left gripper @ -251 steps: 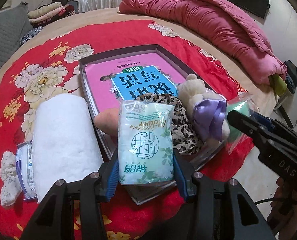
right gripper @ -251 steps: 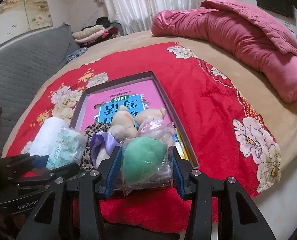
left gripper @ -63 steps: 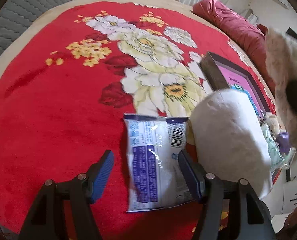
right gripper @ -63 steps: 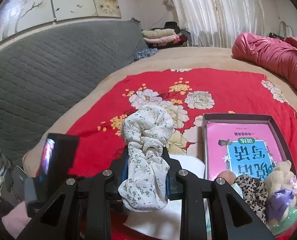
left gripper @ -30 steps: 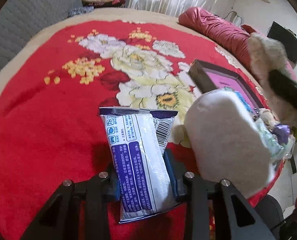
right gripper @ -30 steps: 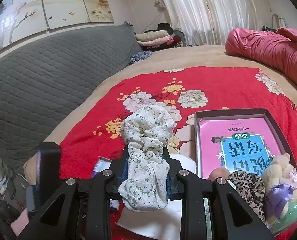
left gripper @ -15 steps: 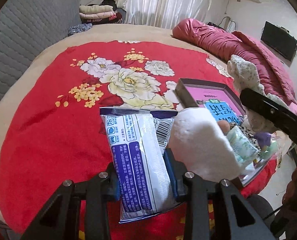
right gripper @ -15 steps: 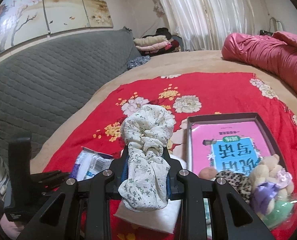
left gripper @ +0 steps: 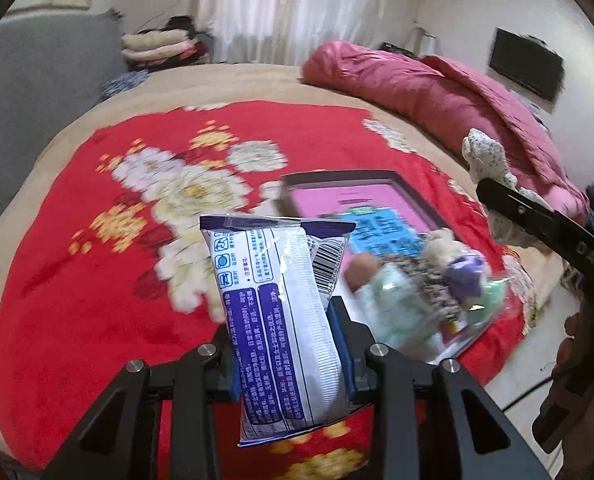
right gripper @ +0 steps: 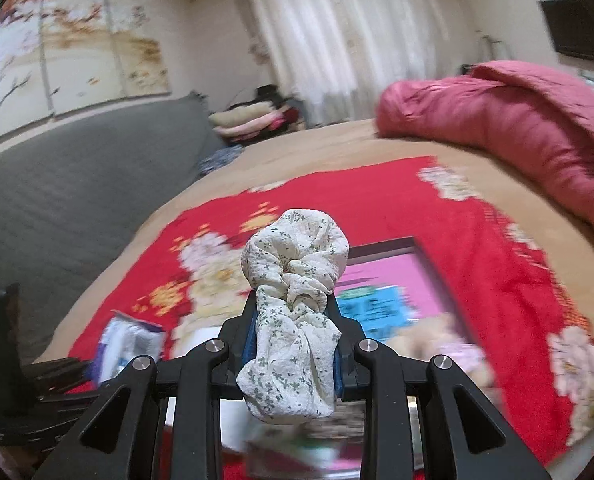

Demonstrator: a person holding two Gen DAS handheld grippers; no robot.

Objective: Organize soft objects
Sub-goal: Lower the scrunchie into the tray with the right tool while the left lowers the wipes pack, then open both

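My left gripper (left gripper: 293,344) is shut on a blue and white tissue pack (left gripper: 281,312) and holds it above the red floral blanket (left gripper: 77,280). My right gripper (right gripper: 293,344) is shut on a white floral scrunchie (right gripper: 297,320), held high over the bed; the scrunchie also shows at the right of the left wrist view (left gripper: 487,160). The dark tray (left gripper: 413,194) with a pink book lies ahead and holds a plush bear (left gripper: 437,240), a leopard cloth, a purple bow (left gripper: 467,276), a green tissue pack (left gripper: 397,304) and a bagged green item (left gripper: 491,296). The tissue pack shows low left in the right wrist view (right gripper: 129,344).
A rolled pink quilt (left gripper: 437,96) lies across the far right of the bed. A grey quilted headboard (right gripper: 77,184) runs along the left. Folded clothes (left gripper: 157,46) are stacked at the back near the curtains. The bed edge drops to the floor at the right.
Both grippers have lifted and swung right toward the tray, still holding the tissue pack and the scrunchie. The white roll has dropped out of the left wrist view. The views are motion-blurred.
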